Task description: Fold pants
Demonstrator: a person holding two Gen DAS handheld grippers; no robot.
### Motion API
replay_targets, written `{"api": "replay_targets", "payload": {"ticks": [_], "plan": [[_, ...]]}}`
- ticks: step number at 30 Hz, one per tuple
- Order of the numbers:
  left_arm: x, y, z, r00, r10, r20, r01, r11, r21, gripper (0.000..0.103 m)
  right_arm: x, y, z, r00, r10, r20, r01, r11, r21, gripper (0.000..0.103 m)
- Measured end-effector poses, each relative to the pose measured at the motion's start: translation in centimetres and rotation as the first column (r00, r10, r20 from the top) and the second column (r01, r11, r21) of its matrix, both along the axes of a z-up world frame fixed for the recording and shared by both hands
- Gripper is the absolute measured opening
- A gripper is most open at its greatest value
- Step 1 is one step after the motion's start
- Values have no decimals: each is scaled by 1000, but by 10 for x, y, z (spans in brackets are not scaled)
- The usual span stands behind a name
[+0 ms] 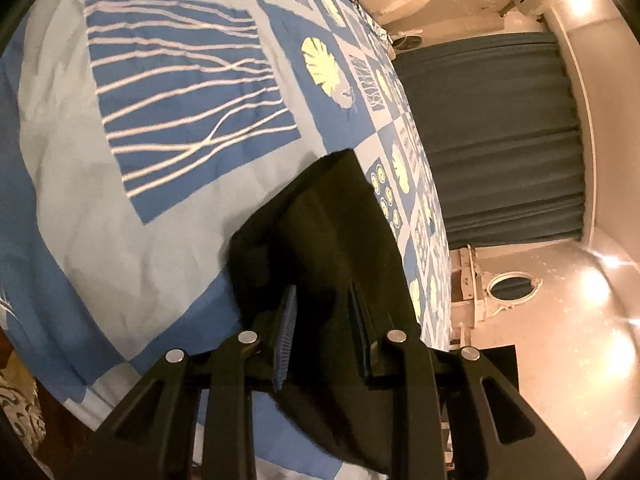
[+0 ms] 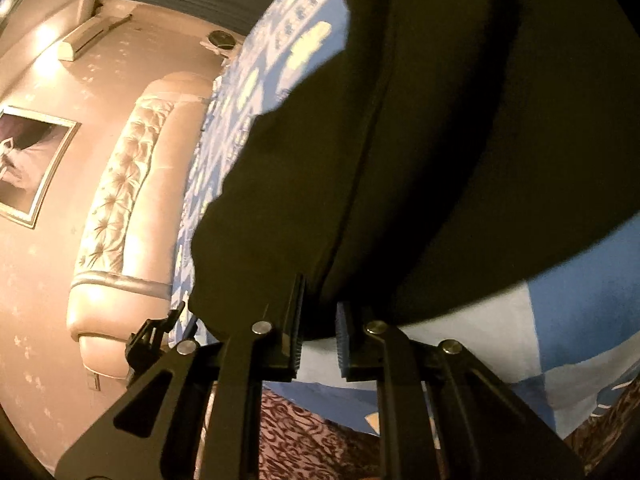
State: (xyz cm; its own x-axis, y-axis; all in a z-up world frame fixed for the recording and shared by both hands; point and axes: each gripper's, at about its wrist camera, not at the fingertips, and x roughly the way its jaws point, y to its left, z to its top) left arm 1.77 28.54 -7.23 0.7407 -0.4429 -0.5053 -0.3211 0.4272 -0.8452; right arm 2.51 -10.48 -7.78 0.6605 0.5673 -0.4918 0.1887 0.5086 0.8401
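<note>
The black pants (image 1: 320, 240) lie on a bed with a blue and white cover (image 1: 100, 220). The cover has big squares on it. One blue square has long white wavy lines. Other squares show pale yellow shell shapes (image 1: 324, 66). A few small squares near the bed's edge may have letters on them, but they are too blurry to read. No brand or label shows on the pants.

In the left wrist view, the left gripper (image 1: 324, 320) has black cloth bunched between its two blue pads (image 1: 286, 336). The pads are close together and pinch a fold of the pants. The pants spread out from there over the cover toward the edge of the bed.

In the right wrist view, the right gripper (image 2: 320, 328) is at the near edge of the pants (image 2: 440, 140), close to the edge of the bed. Its pads are close together, and the cloth edge sits at their tips. It looks like they pinch the hem, though the dark cloth makes this hard to see. A seam runs up the pants from the gripper.

Past the bed are a padded cream headboard (image 2: 116, 200), a framed picture (image 2: 28, 160) on the wall and a dark blue curtain (image 1: 500, 140). A small oval mirror (image 1: 510, 286) sits below the curtain.
</note>
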Motion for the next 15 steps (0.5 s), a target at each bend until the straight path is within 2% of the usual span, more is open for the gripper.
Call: {"api": "replay_targets", "payload": {"ticks": [3,4,6,7,9,10,11,12,15], "plan": [[2,-1,-6,1000,-15,1,15,999,-34,28,1,-2,-5,1000,-3,-7,3,1000,25,15],[3,-2,-8,1000,-20,1,20,999,-50,32,1,-2,-5,1000,-5,-6,6,1000,25,16],[6,-5,-9,1000,-22,-1,22,998,-62,44,3,3,-3,1000,-2,-2,2,1000,28,28],[7,-6,-8,1000,-23,4,23,997,-68,49,5,5,-2,1000,4,5,-5,1000,28,31],[9,-10,-4,1000,-31,4,31,999,-43,49,8,9,1,1000,7,11,-7,1000,14,35],[11,-14,0,999,-42,3,42,999,-5,27,10,12,3,1000,12,10,-11,1000,-8,35],[13,-17,3,998,-56,1,56,998,31,11,10,11,3,1000,15,10,-15,1000,-21,33],[15,-18,5,998,-64,-4,64,996,64,7,11,11,3,1000,17,10,-16,999,-32,28],[13,-15,4,998,-58,-3,58,997,44,7,11,8,-3,1000,15,-4,-15,1000,-19,14]]}}
